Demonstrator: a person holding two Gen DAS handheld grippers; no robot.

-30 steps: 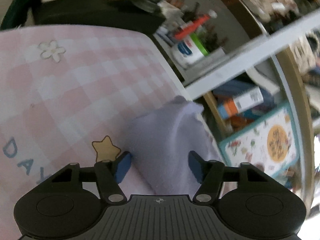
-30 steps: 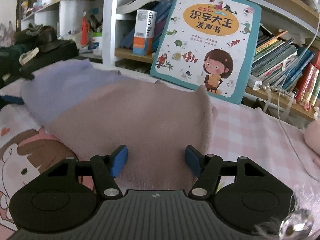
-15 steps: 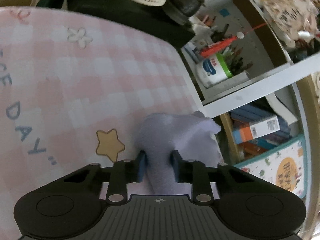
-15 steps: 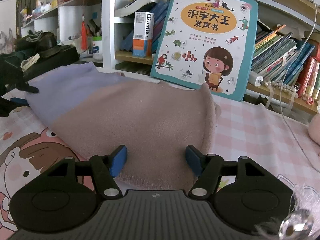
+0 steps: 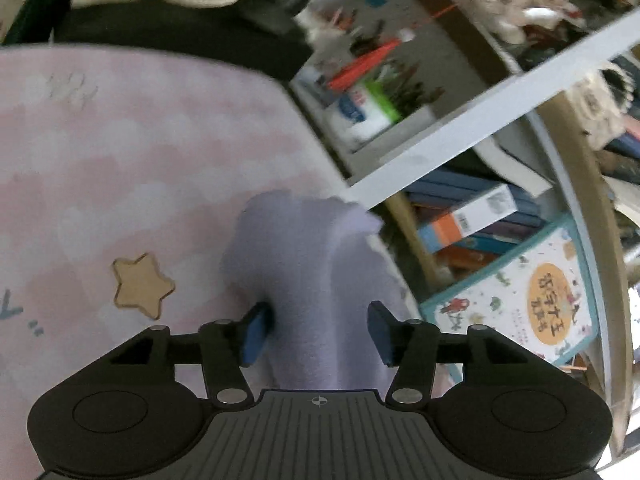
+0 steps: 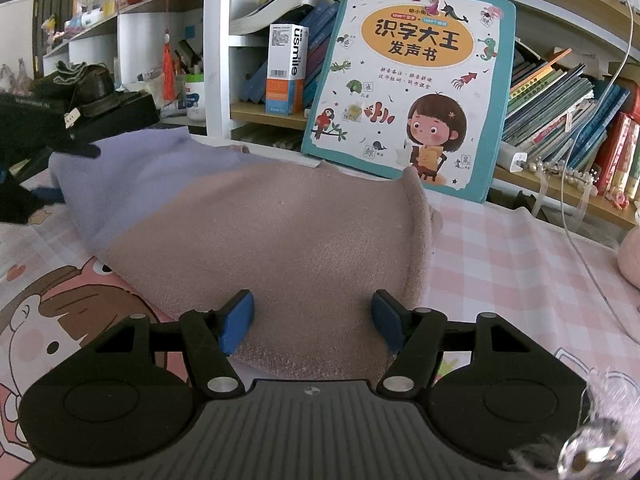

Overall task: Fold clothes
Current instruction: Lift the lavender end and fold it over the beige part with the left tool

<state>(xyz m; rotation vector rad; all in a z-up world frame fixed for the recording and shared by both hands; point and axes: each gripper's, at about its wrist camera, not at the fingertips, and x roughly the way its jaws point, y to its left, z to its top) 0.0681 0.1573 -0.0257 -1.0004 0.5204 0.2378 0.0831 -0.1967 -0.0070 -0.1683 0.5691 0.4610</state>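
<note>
Two grippers sit over one garment (image 6: 280,232) spread on a pink checked cloth (image 6: 500,248). Garment: lilac end toward the white shelf post (image 6: 218,40), dusty-pink end just below the upright picture book (image 6: 416,80). Left gripper (image 5: 318,330): jaws have just been opening, and the lilac end (image 5: 316,280) lies between them; the left blue pad (image 5: 256,330) touches the fabric and the right pad stands clear, so there is no grip. Right gripper (image 6: 312,320): jaws apart, the dusty-pink hem between the pads, neither pressing on it. Yellow star print (image 5: 142,284) lies beside the lilac end.
</note>
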